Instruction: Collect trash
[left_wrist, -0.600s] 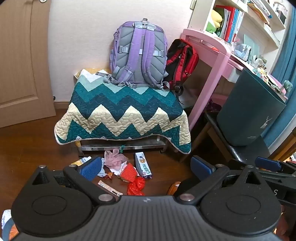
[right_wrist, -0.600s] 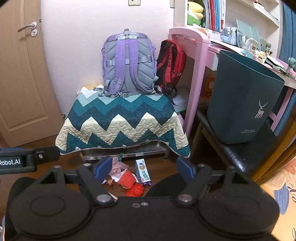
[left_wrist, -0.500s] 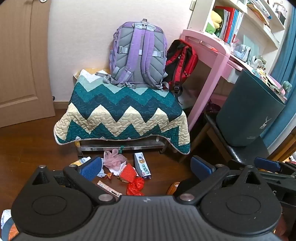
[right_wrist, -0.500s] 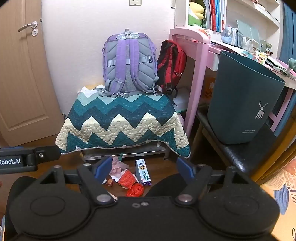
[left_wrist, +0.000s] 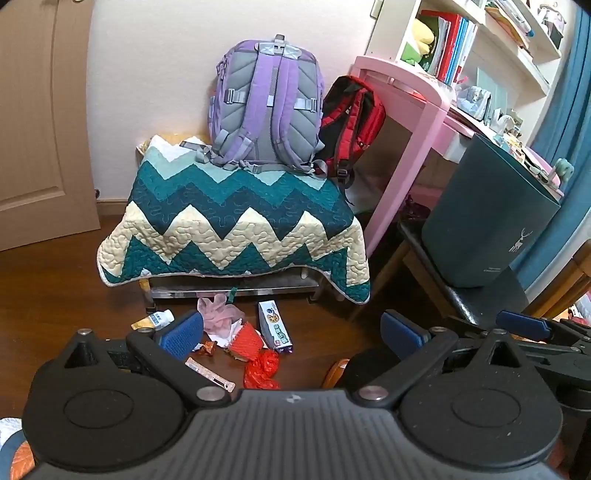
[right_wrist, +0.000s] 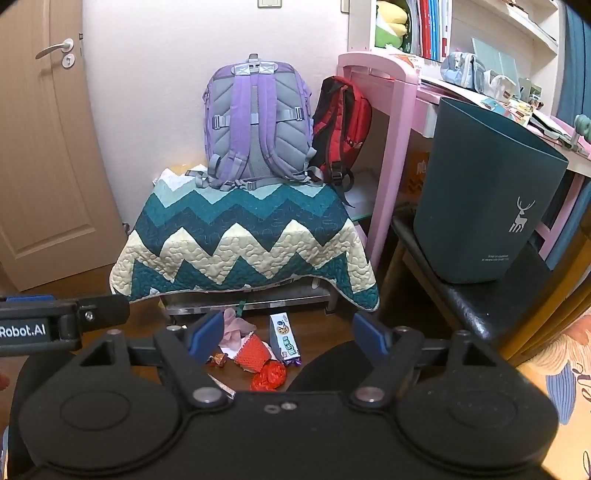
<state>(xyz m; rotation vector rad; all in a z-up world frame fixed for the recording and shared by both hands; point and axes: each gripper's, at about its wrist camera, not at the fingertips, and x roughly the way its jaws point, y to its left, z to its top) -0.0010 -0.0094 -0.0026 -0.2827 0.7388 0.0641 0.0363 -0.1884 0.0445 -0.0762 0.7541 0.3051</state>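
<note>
Both grippers, left (left_wrist: 291, 332) and right (right_wrist: 288, 334), gape wide and empty above floor litter: red wrapper (left_wrist: 261, 373), snack box (left_wrist: 275, 325).

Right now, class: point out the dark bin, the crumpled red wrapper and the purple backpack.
dark bin (right_wrist: 480, 206), right wrist view, front wall above the deer.
crumpled red wrapper (left_wrist: 263, 371), left wrist view, its middle.
purple backpack (right_wrist: 258, 122), right wrist view, back padding.

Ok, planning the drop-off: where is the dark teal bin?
In both wrist views the dark teal bin stands at right on a black seat, beside the pink desk.
</note>
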